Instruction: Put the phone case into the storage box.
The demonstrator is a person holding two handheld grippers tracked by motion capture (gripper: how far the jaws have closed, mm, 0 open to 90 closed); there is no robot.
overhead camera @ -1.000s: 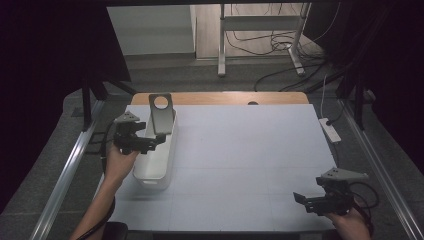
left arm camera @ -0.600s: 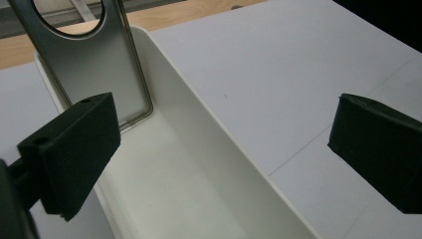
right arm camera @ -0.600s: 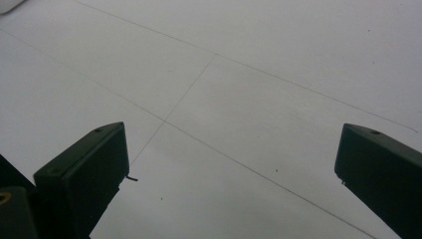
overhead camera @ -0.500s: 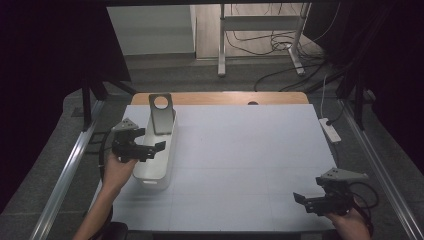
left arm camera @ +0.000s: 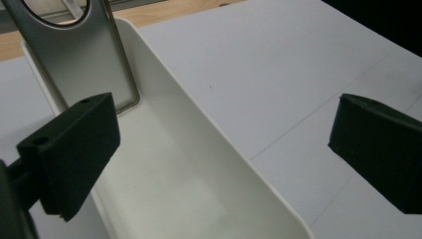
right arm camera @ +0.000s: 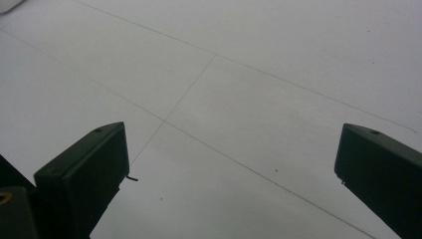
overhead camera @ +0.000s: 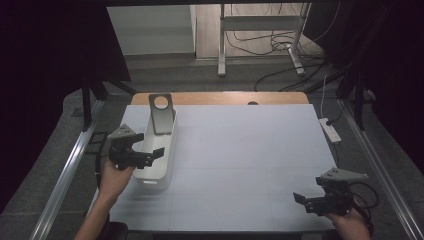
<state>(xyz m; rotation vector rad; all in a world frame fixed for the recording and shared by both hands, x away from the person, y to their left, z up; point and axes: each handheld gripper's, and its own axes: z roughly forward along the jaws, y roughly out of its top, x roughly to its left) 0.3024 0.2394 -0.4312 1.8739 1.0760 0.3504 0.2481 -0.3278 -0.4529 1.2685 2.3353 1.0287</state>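
A long white bin [overhead camera: 157, 150] lies on the left side of the white table [overhead camera: 250, 145]. A grey metal plate with a round hole [overhead camera: 161, 113] leans upright in the bin's far end. My left gripper [overhead camera: 152, 156] hovers open over the bin's near half, nothing between its jaws. In the left gripper view the bin's bare inside [left arm camera: 164, 179] lies below the jaws, and the metal plate [left arm camera: 84, 64] stands beyond them. My right gripper [overhead camera: 302, 199] is open low over the table's near right corner, above bare table [right arm camera: 224, 99].
A white power strip [overhead camera: 330, 129] lies along the table's right edge. A wooden strip [overhead camera: 230, 98] borders the far edge. Metal rails [overhead camera: 65, 175] run along both sides. Cables and a stand's legs [overhead camera: 260, 50] are on the floor beyond.
My left gripper has drawn back toward the person along the bin, away from the metal plate, still open. The right gripper has stayed put.
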